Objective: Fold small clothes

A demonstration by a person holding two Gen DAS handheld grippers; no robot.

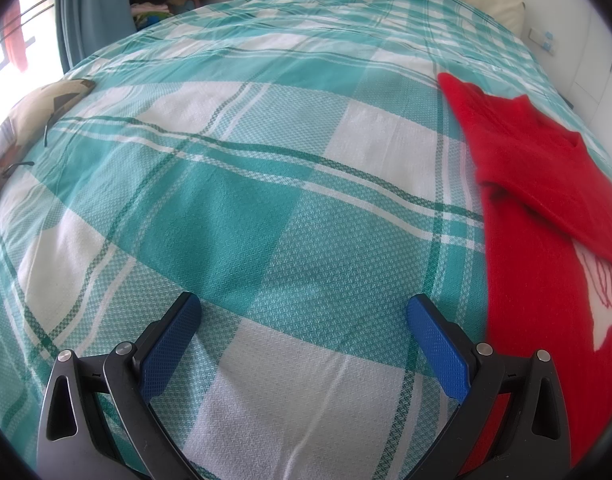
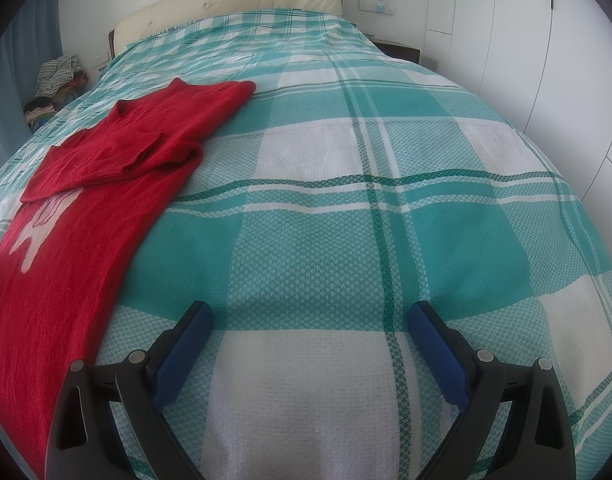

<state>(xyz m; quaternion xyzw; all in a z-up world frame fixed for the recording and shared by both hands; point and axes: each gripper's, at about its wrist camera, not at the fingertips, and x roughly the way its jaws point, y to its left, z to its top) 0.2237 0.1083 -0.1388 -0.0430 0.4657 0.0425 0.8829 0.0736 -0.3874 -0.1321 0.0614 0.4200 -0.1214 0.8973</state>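
only the left wrist view shows a tan cushion (image 1: 38, 108).

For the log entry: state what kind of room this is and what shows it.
A home bedroom, most likely. A bed with a teal plaid cover fills both views, a padded cream headboard stands at its far end, and white wardrobe doors line the wall.
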